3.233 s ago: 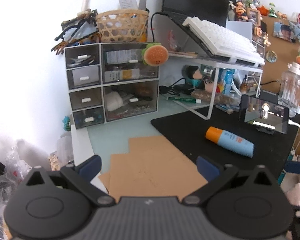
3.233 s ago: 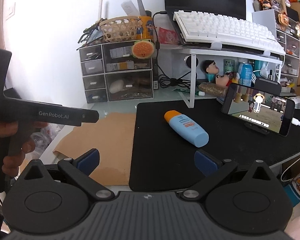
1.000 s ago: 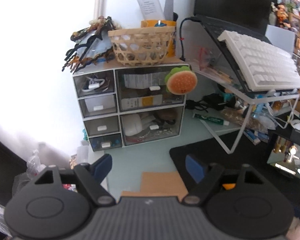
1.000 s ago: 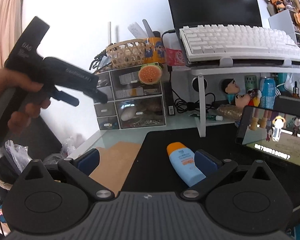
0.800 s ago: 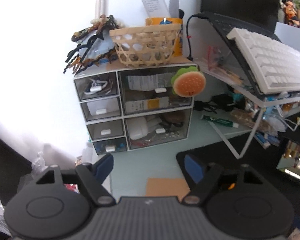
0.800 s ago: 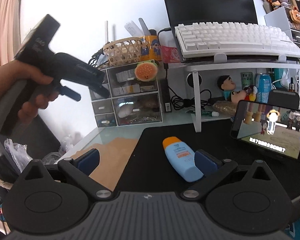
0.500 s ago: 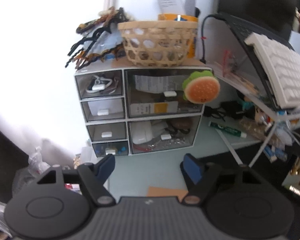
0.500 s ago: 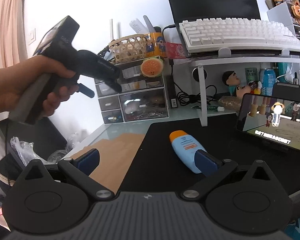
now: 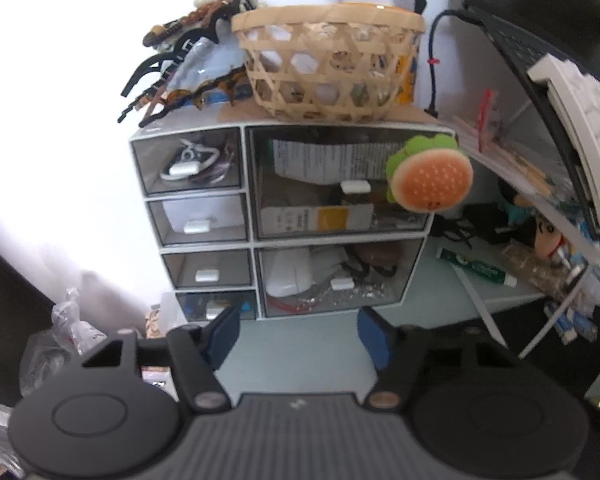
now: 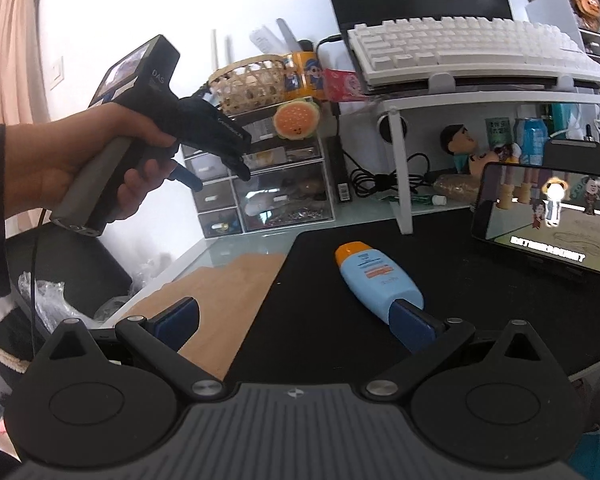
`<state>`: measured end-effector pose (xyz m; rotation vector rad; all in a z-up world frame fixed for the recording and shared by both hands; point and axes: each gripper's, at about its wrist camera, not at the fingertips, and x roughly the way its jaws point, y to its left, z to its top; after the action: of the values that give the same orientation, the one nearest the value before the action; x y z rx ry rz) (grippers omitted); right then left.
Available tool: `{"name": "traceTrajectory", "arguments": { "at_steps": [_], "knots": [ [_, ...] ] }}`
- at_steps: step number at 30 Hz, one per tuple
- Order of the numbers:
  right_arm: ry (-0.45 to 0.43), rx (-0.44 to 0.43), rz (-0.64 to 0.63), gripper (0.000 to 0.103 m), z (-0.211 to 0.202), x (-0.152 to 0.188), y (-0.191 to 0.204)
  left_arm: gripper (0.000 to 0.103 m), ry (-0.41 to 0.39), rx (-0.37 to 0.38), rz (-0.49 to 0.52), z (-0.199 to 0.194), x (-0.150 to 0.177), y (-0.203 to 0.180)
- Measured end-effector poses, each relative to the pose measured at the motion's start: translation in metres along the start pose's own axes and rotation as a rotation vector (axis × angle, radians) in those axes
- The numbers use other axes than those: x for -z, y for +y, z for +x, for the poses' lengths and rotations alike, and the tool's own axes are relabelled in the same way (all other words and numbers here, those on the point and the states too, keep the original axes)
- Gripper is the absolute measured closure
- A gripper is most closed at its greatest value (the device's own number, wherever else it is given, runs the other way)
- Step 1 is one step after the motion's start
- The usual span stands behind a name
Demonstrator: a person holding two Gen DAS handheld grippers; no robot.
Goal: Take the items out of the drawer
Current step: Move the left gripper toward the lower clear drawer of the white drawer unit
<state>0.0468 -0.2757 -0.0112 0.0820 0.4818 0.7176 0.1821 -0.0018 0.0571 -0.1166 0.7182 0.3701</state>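
The bench (image 10: pixel 228 250) carries the drawer unit (image 9: pixel 284 220) directly ahead of the left hand-held gripper (image 9: pixel 298 334), fingers spread, empty. Right hand-held gripper (image 10: pixel 292 318): released; sunscreen bottle (image 10: pixel 374 280) touches its right finger.

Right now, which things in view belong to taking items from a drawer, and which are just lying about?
Job:
drawer unit, drawers all shut
left hand-held gripper, open, facing it
right hand-held gripper, open

Lying about:
basket
burger toy
lotion bottle
phone
keyboard
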Motion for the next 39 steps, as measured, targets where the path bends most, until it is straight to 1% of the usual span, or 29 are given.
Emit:
{"name": "traceTrajectory", "arguments": {
  "at_steps": [4,9,15,20,25,31,33,35,39],
  "knots": [
    [-0.007,0.015,0.016,0.0,0.001,0.001,-0.005,0.04,0.008,0.001,-0.007,0.01,-0.003,-0.001],
    [-0.022,0.025,0.03,0.0,0.0,0.0,-0.009,0.042,0.017,0.002,-0.017,0.022,-0.007,-0.003],
    [-0.031,0.044,0.022,0.0,0.001,0.001,-0.011,0.048,0.027,-0.001,-0.022,0.036,-0.012,-0.007],
    [-0.034,0.044,0.023,0.0,0.002,0.001,-0.013,0.051,0.032,-0.012,-0.014,0.045,-0.016,-0.011],
    [-0.027,0.047,0.038,0.0,0.005,0.002,-0.019,0.052,0.037,-0.023,-0.006,0.055,-0.019,-0.016],
    [-0.021,0.043,0.054,0.0,0.005,0.002,-0.024,0.055,0.044,-0.034,0.005,0.066,-0.023,-0.022],
    [-0.022,0.04,0.056,0.0,0.004,0.002,-0.026,0.057,0.046,-0.037,0.01,0.068,-0.024,-0.024],
    [-0.023,0.039,0.059,0.0,0.003,0.001,-0.027,0.062,0.051,-0.04,0.017,0.071,-0.025,-0.026],
    [-0.02,0.041,0.071,0.0,0.005,0.001,-0.031,0.063,0.062,-0.043,0.008,0.075,-0.029,-0.028]
  ]
}}
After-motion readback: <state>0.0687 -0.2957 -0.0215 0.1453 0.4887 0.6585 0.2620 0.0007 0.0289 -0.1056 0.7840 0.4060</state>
